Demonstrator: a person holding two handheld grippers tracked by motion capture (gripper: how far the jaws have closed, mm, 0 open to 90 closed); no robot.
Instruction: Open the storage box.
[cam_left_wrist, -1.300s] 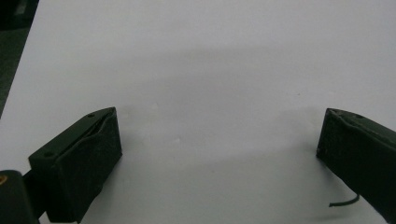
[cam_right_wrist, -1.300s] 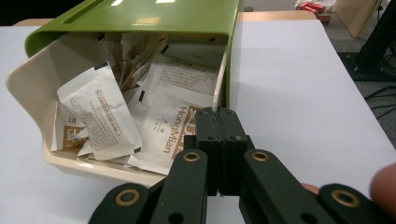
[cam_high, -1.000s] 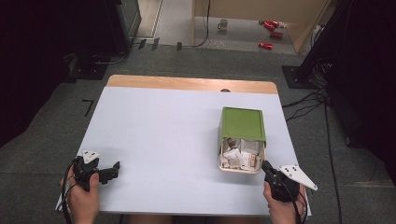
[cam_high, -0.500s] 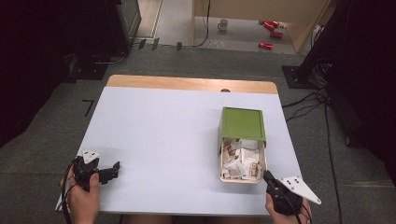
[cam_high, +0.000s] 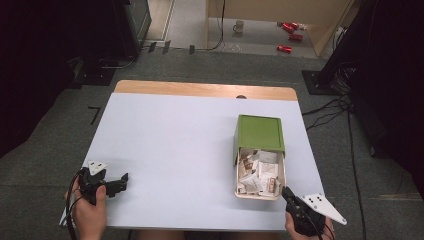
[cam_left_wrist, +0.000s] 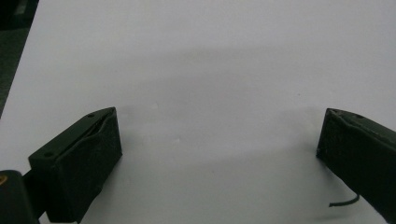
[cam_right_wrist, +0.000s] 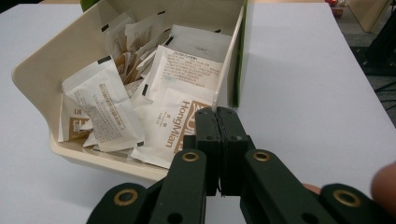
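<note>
White table (cam_high: 190, 150): right hand-held gripper (cam_right_wrist: 218, 114) apparently pinches cream drawer (cam_right_wrist: 224, 79) wall.

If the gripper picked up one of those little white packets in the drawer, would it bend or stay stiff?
A packet would probably bend: several lie curled and creased in the cream drawer. It looks thin and flat, so likely light. The smooth wrapper might slip between the pads.

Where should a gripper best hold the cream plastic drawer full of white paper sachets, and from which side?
Probably the cream plastic drawer is best gripped at its near right corner wall, coming from the person's side. That thin upright wall fits between two jaws, and the green box covers the far end. The right gripper is shut on that corner.
</note>
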